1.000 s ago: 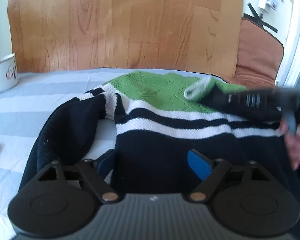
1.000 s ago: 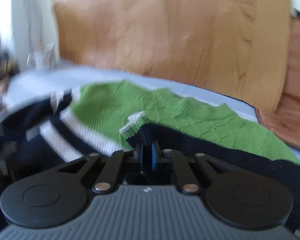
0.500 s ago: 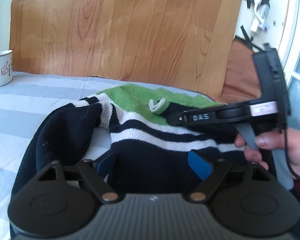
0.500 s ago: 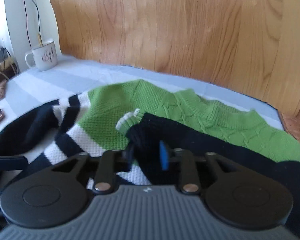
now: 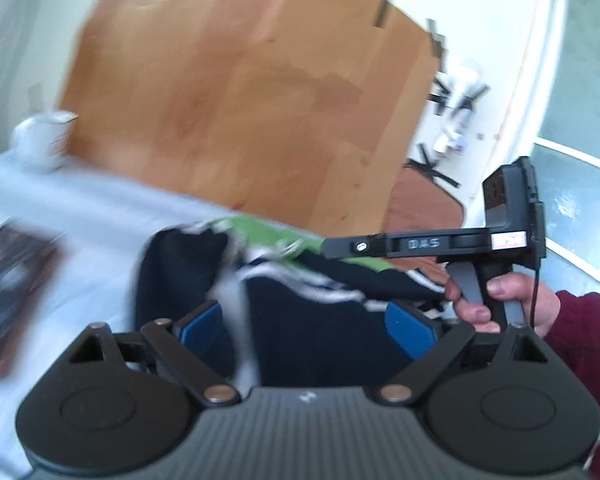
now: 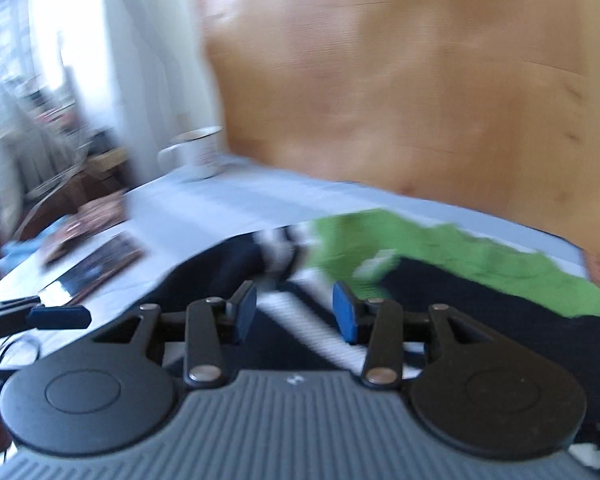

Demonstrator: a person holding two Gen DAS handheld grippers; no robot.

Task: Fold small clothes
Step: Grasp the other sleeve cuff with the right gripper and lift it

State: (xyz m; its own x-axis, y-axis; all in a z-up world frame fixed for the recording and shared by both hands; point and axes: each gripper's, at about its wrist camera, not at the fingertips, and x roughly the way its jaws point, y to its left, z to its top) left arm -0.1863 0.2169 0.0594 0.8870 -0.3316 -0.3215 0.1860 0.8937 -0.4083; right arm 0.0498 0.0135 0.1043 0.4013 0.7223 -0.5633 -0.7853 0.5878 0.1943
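- Left wrist view: the left gripper (image 5: 308, 322) stands wide, its jaws having just opened further; the dark body of the sweater (image 5: 300, 300) shows between the blue pads (image 5: 408, 326), which do not press on it; a white stripe of the knit hangs blurred beside the left pad.
- The sweater is black with white stripes and a green upper part; it lies along the table's far edge, its long axis running left to right, green end toward the wooden board (image 5: 240, 92); one black sleeve is bunched at its left end.
- The right gripper (image 5: 328, 248) reaches in from the right, above the green part, carried by a hand (image 5: 500, 304) in a maroon sleeve (image 5: 580, 344).
- The table is covered with a pale striped cloth (image 5: 100, 216); a white mug (image 5: 44, 140) sits near the far left corner; a dark flat object (image 5: 8, 292), too blurred to name, lies toward the left edge; a window (image 5: 580, 160) is at the right.
- Right wrist view: its jaws stand about half open, having just opened, and grip nothing; the striped knit lies beyond and below the pads (image 6: 346, 316).
- The green part runs off to the right against the board; mug and dark flat object at the left; the picture is smeared.
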